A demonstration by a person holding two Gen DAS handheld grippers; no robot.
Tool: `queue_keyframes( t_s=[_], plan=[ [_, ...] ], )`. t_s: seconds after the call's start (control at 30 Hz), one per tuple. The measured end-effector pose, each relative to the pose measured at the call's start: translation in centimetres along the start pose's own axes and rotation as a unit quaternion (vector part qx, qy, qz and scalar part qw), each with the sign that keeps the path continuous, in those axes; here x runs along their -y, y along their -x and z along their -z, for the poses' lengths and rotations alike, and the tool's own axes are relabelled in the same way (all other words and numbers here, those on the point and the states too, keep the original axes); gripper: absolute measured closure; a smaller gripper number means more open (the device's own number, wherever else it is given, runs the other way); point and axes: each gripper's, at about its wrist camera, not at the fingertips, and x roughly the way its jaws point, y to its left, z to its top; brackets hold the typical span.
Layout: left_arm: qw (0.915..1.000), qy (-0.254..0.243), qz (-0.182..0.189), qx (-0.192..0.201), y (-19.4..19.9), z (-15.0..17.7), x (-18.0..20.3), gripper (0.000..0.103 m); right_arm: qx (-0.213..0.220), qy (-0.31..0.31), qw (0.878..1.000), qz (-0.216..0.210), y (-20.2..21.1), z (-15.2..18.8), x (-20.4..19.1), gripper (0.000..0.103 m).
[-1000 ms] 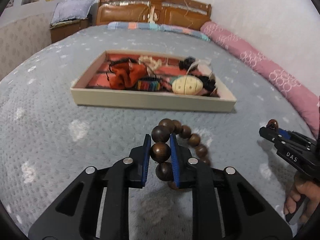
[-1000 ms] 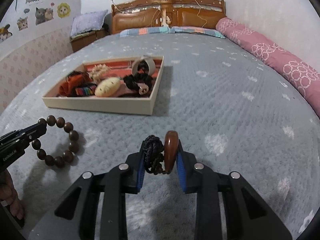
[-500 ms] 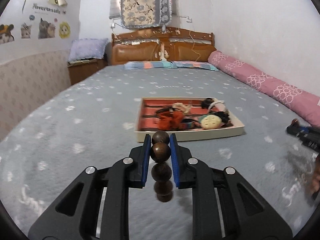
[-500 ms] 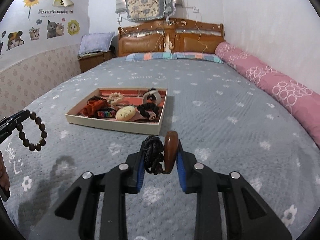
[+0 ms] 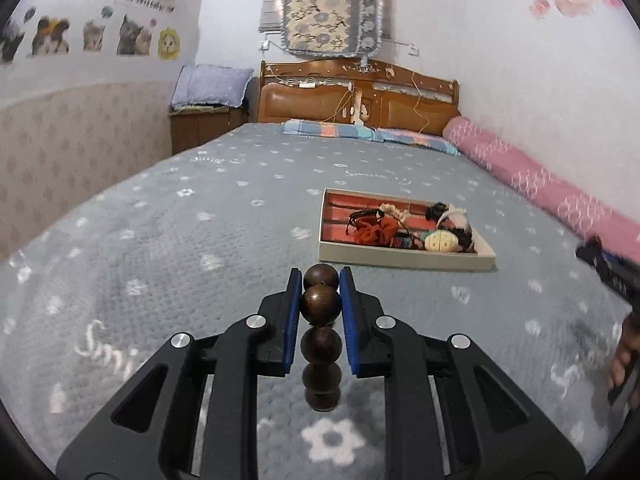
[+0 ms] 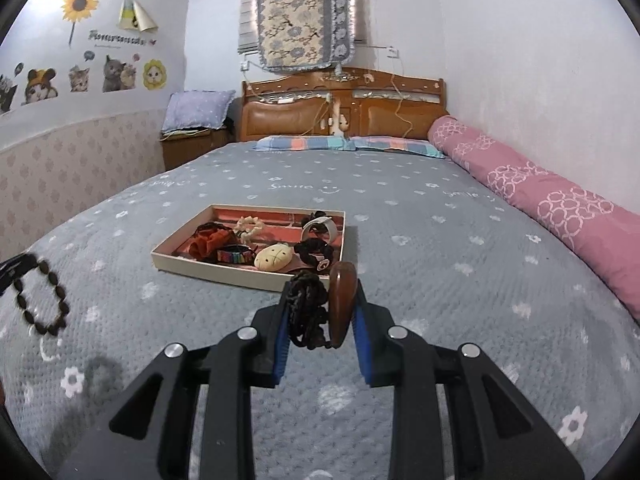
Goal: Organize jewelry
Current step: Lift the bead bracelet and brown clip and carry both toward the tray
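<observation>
Both grippers are now riding higher above the bed (image 6: 400,216) than a second ago, and we are seeing the tray (image 6: 224,274) sitting lower and farther off in both views. We are noting the left gripper (image 5: 320,300) with its fingers (image 5: 294,308) clenched on one bead of the wooden bead bracelet (image 5: 321,344), the remaining beads dangling beneath. We are noting the right gripper (image 6: 320,308) grasping a dark braided cord with a brown wooden pendant (image 6: 342,300), pinched between the pads. We are judging the single-bead hold as the weak point: a swing during the carry could be rolling the round bead out. The cord could also be snagging on items crowding the tray. We are counting two grippers, two carried pieces, one tray, and roughly seven pieces inside it.
</observation>
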Motion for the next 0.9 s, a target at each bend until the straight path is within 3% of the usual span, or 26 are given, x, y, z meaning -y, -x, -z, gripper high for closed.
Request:
queue_keyframes(
  t_s=[0.1, 0.2, 0.5, 0.67, 0.9],
  plan=[
    [0.9993, 0.035, 0.009, -0.006, 0.5, 0.1, -0.6, 0.085, 0.011, 0.015, 0.999, 0.045, -1.0, 0.1, -1.2, 0.075],
    [0.9999, 0.013, -0.002, 0.009, 1.3, 0.1, 0.2, 0.085, 0.006, -0.019, 0.999, 0.041, -1.9, -0.2, -1.5, 0.075],
    [0.9996, 0.005, 0.016, 0.022, 0.8, -2.2, 1.4, 0.085, 0.022, -0.011, 1.0, 0.0, -1.4, -2.1, -4.8, 0.075],
    [0.9991, -0.011, 0.038, 0.016, -2.6, -3.1, 3.4, 0.085, 0.017, -0.038, 0.998, -0.037, -0.8, -1.7, -4.2, 0.075],
    [0.9969, -0.037, 0.07, 0.004, -7.8, -5.3, 7.0, 0.085, 0.013, -0.042, 0.999, -0.017, -2.9, -2.8, -1.1, 0.075]
  ],
)
